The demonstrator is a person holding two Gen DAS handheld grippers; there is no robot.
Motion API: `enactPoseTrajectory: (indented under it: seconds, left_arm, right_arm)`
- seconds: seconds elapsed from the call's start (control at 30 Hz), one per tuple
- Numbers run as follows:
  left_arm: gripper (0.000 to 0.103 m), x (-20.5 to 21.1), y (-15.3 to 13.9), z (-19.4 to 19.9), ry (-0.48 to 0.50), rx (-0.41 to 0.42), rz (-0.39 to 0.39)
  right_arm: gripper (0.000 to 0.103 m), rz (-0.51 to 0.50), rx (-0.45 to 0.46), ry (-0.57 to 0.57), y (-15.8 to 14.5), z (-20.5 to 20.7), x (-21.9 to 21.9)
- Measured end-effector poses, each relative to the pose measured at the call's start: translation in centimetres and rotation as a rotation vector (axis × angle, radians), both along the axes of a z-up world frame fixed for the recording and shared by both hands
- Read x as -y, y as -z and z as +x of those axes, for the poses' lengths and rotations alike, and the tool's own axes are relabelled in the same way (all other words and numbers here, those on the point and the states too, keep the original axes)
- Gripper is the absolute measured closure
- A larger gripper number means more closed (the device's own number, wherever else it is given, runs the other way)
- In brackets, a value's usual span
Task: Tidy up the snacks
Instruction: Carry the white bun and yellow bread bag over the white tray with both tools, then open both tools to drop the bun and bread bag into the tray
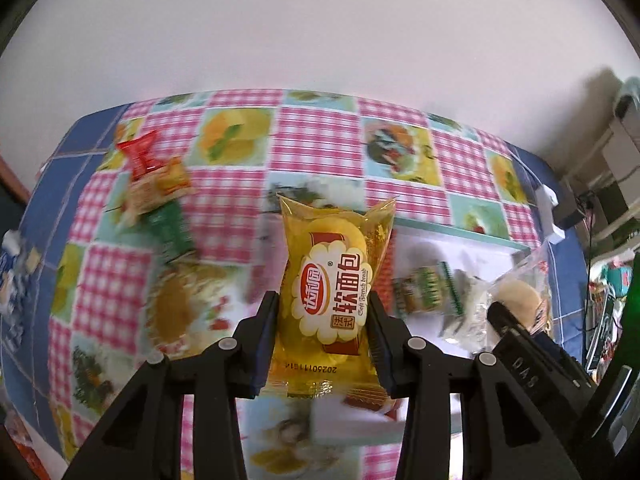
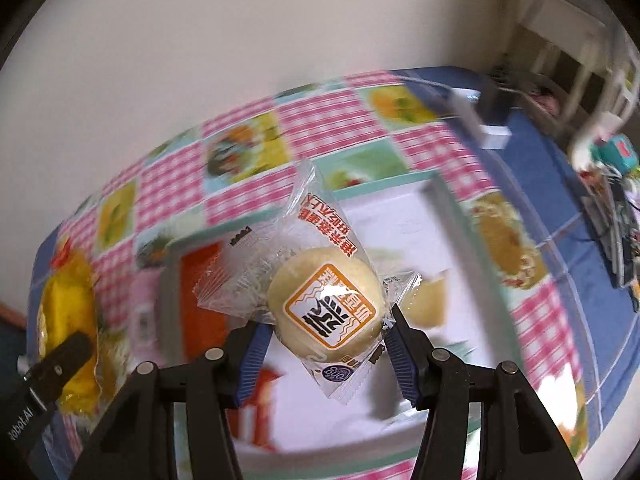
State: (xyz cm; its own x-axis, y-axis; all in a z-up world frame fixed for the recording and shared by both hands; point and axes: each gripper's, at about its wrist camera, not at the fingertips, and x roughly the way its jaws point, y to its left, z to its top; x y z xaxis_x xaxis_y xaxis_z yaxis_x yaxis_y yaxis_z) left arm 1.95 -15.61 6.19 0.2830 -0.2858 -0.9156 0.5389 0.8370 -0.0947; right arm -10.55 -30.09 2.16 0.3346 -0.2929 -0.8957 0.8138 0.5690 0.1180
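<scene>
My left gripper is shut on a yellow packet of soft French bread, held upright above the checked tablecloth. My right gripper is shut on a clear packet with a round pale bun, held over a white tray with a teal rim. The tray holds an orange packet and other blurred snacks. In the left wrist view the same tray lies at the right with a green packet, and the right gripper with its bun shows beyond. The bread packet appears at the left of the right wrist view.
A pile of loose snacks, red, orange and green, lies on the tablecloth at the left. A white box sits near the far table edge. Clutter and cables crowd the right side beyond the table.
</scene>
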Motion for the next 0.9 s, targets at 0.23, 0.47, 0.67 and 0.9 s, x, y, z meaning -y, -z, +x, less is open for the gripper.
enactPoseTrajectory:
  seconds: [0.23, 0.47, 0.67, 0.9]
  left_arm:
    - [0.059, 5.2, 2.9, -1.1, 0.047, -0.034, -0.002]
    - [0.059, 8.6, 6.3, -1.7, 0.071, -0.067, 0.011]
    - [0.059, 9.2, 7.0, -2.4, 0.087, -0.035, 0.02]
    - [0.039, 9.3, 5.9, -3.2, 0.115, -0.025, 0.018]
  right_arm:
    - [0.044, 0.019, -0.001, 0.128, 1.2, -3.2, 4.7]
    - [0.044, -0.019, 0.031, 0.167, 1.1, -4.4, 6.7]
    - [0.044, -0.008, 0.011, 0.163, 2.1, -4.1, 7.2]
    - [0.044, 0.001, 0.011, 0.139, 2.1, -3.6, 6.7]
